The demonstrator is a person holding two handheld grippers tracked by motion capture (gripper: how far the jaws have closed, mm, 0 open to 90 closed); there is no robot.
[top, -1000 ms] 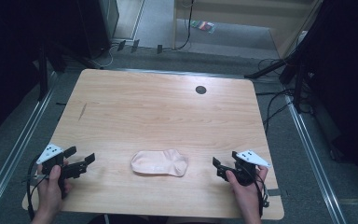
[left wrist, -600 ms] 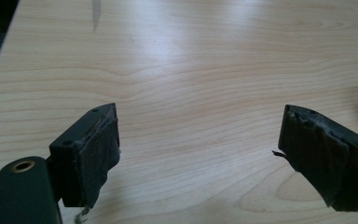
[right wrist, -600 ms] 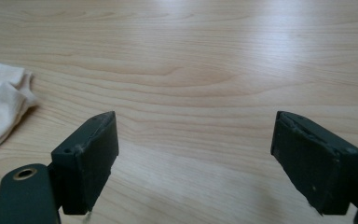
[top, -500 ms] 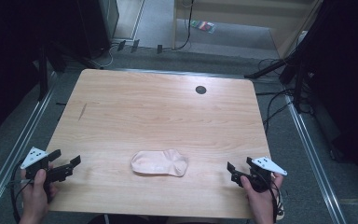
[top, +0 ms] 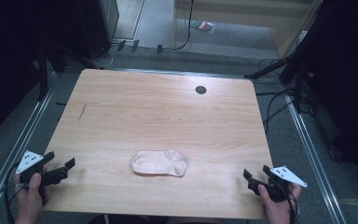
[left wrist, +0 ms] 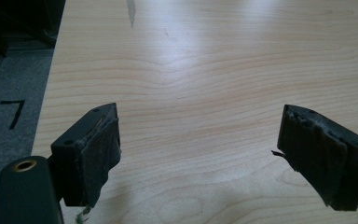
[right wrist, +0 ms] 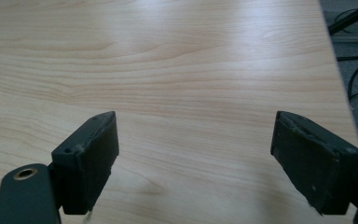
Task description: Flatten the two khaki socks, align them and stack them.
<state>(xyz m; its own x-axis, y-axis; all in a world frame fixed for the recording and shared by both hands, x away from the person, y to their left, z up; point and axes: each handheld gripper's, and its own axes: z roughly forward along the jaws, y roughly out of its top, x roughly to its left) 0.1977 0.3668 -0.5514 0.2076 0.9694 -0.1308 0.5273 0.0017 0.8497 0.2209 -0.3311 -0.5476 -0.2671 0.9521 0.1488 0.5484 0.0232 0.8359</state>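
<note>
A pale sock lies flat near the surface's near edge, between the left gripper and right gripper, both with fingers spread wide and empty.

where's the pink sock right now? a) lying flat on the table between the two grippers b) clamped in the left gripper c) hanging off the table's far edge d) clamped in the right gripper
a: the sock lies flat on the table, apart from the left gripper and the right gripper, whose jaws both stand open and hold nothing.
</note>
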